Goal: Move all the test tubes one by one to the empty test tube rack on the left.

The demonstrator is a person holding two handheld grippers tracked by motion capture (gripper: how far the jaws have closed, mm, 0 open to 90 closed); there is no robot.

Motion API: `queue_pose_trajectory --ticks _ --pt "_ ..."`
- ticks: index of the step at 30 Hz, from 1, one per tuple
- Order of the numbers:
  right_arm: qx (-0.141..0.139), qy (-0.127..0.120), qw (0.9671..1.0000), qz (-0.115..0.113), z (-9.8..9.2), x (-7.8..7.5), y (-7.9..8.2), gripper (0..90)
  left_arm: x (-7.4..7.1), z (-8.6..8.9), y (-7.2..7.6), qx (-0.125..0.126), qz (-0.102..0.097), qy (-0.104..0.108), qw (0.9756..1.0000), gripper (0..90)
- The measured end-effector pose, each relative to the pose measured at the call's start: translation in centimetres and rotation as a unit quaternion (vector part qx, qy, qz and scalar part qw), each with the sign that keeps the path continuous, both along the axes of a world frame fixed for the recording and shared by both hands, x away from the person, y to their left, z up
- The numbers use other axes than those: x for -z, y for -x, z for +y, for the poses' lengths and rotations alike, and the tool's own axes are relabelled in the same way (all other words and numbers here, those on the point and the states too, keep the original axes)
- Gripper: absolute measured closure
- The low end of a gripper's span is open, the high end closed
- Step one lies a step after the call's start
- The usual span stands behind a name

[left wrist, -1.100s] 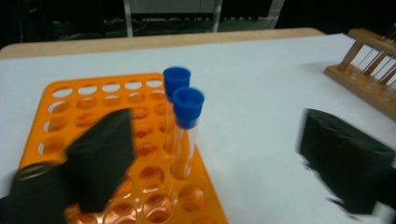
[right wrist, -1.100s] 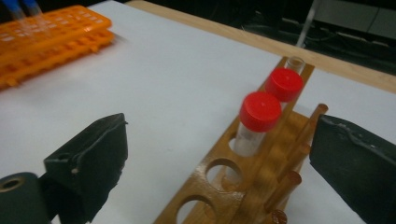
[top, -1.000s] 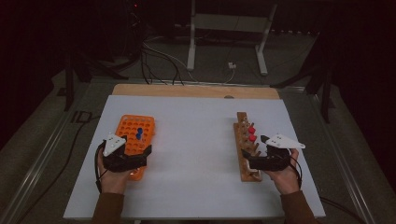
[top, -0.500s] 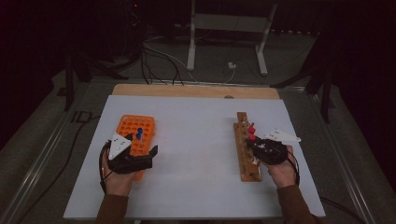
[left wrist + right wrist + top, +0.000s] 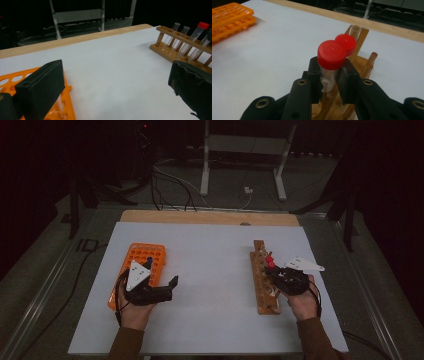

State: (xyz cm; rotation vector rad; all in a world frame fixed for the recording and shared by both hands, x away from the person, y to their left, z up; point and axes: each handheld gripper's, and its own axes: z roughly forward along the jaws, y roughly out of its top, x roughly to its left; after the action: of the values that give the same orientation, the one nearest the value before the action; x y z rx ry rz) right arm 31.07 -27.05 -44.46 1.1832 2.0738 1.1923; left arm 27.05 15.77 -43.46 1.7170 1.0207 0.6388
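Observation:
My right gripper [image 5: 329, 81] is shut on a clear tube with a red cap [image 5: 331, 55]. Its jaws have just been closing around that tube, which stands in the wooden rack [image 5: 362, 62]. A second red-capped tube [image 5: 347, 42] stands right behind it. From above, the right gripper [image 5: 274, 270] sits at the wooden rack's [image 5: 260, 292] right side, by the red caps [image 5: 270, 260]. My left gripper [image 5: 167, 289] hovers at the orange rack's [image 5: 140, 254] near right corner, pointing right. In its own view the left gripper [image 5: 116, 75] is wide open, with nothing between its jaws.
A blue-capped tube [image 5: 149, 260] stands in the orange rack. Several clear tubes [image 5: 183, 31] lean in the wooden rack [image 5: 163, 48]. The white tabletop [image 5: 210, 270] has a wooden strip [image 5: 210, 217] along its far edge. Cables and a stand lie on the floor beyond.
The right gripper's jaws closed onto the red-capped tube in the wooden rack. The left gripper shifted right off the orange rack and turned toward the table's middle.

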Motion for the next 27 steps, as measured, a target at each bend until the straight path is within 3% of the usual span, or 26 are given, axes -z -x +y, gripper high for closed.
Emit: queue_pose_trajectory --ticks 20,27 --pt "-0.018 0.003 0.9988 -0.045 -0.2 -4.6 1.1 75.0 -1.0 -2.9 -0.6 0.032 -0.014 0.009 0.9993 1.1" --pt "-0.028 -0.004 0.9984 -0.049 0.3 -5.0 1.2 75.0 -1.1 -3.9 -0.8 0.046 -0.026 0.011 0.9985 1.1"
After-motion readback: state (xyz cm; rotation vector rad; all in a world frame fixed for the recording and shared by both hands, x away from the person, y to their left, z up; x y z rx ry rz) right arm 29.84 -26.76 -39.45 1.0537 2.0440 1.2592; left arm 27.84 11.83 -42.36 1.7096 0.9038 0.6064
